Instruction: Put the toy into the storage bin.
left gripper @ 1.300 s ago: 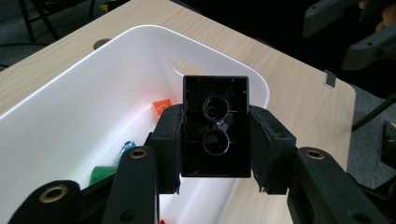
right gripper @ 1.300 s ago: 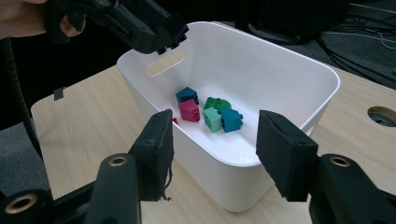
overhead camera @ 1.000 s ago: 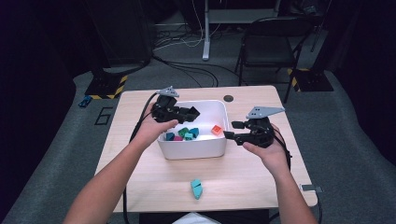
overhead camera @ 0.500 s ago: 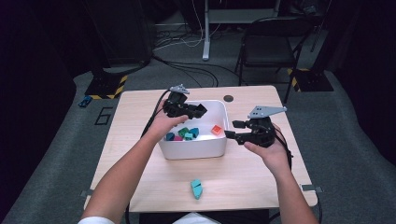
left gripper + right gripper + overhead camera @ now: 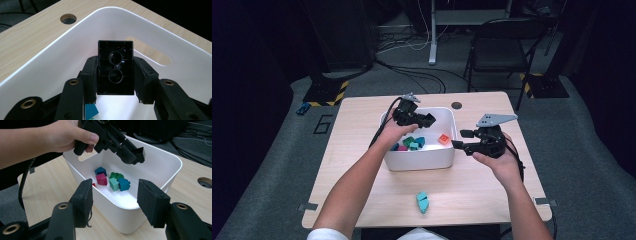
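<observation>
High view: left gripper (image 5: 428, 120) hangs over the bin (image 5: 422, 161); drop the brick low, clear of the rim. Left gripper view: jaws clamp a black brick (image 5: 115, 68), hollow underside w/ two tubes facing cam, above the bin's white floor. Right gripper view: right gripper (image 5: 114, 200) open, empty, just outside the bin.
</observation>
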Action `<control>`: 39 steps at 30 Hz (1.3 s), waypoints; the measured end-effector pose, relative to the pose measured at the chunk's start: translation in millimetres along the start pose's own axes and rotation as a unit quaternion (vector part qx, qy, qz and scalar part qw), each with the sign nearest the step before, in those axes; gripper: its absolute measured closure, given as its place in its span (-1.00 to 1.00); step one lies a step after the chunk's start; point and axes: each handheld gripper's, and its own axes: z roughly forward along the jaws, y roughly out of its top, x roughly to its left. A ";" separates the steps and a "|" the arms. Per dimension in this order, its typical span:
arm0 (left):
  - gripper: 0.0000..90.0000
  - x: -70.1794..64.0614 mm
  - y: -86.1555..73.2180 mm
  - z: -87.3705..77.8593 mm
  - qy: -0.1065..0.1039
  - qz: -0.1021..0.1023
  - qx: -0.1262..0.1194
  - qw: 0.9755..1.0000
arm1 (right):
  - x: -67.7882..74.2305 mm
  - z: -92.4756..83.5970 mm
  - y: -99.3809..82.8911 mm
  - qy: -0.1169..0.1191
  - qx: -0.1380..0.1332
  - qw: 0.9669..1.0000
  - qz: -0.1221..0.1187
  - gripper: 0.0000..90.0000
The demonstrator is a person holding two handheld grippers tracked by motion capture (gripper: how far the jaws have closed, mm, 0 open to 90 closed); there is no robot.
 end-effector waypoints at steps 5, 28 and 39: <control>0.25 0.9 -1.8 2.6 0.005 -0.006 0.009 1.000 | 0.3 0.2 0.0 0.000 0.000 1.000 -0.001 0.02; 0.14 -25.4 -8.9 -61.9 0.003 0.033 -0.022 0.999 | 0.5 1.0 -0.2 -0.002 0.002 1.000 0.001 0.02; 0.14 -49.9 -24.6 -85.1 -0.017 0.058 -0.029 0.998 | 0.8 2.7 -0.6 -0.001 0.005 1.000 0.001 0.02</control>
